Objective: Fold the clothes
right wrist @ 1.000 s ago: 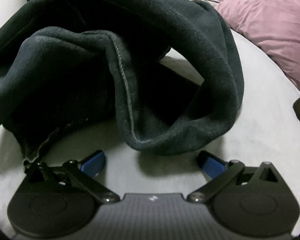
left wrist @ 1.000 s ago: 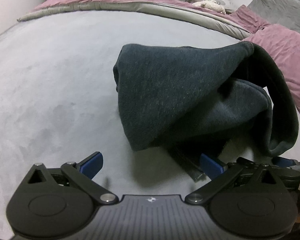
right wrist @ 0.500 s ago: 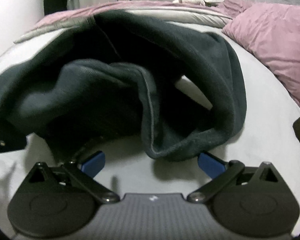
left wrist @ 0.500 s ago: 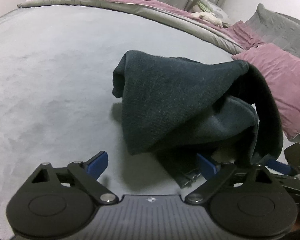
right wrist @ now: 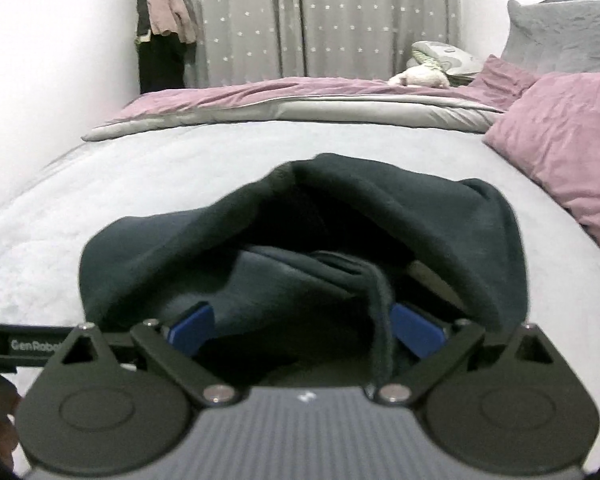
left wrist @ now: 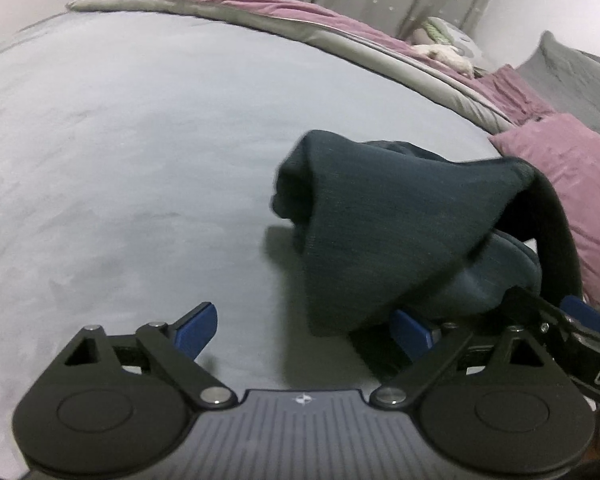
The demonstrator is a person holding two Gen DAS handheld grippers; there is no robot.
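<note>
The left gripper point(left wrist: 306, 330) has its blue-padded fingers point(left wrist: 196, 326) spread wide apart, released and holding nothing; bare grey bed point(left wrist: 120, 152) shows between them, and only the right-hand pad sits at the lower edge of the dark garment point(left wrist: 384, 216). Further right in the left wrist view, part of the right gripper point(left wrist: 572, 320) shows beside it, its black linkage and a blue pad reaching under the cloth. In the right wrist view that right gripper point(right wrist: 306, 330) is also spread wide, with folds of the dark garment point(right wrist: 300, 240) bunched between and over its fingers point(right wrist: 190, 328); a thick hem runs down just beside the right-hand pad, but the pads are not pressed together on the fabric. The garment is a dark teal-grey knit piece heaped in a loose mound on the bed point(right wrist: 180, 152), one layer arching over an inner fold so that a hollow opens toward the right wrist camera. It lies toward the right half of the mattress, near a pink pillow point(left wrist: 580, 184) at the head end. Beyond it a pink and grey duvet point(right wrist: 300, 98) is pushed to the far edge of the bed, with a grey pillow point(right wrist: 560, 36) and a small white plush toy point(right wrist: 420, 76) behind, and a star-dotted grey curtain point(right wrist: 320, 16) covers the far wall.
</note>
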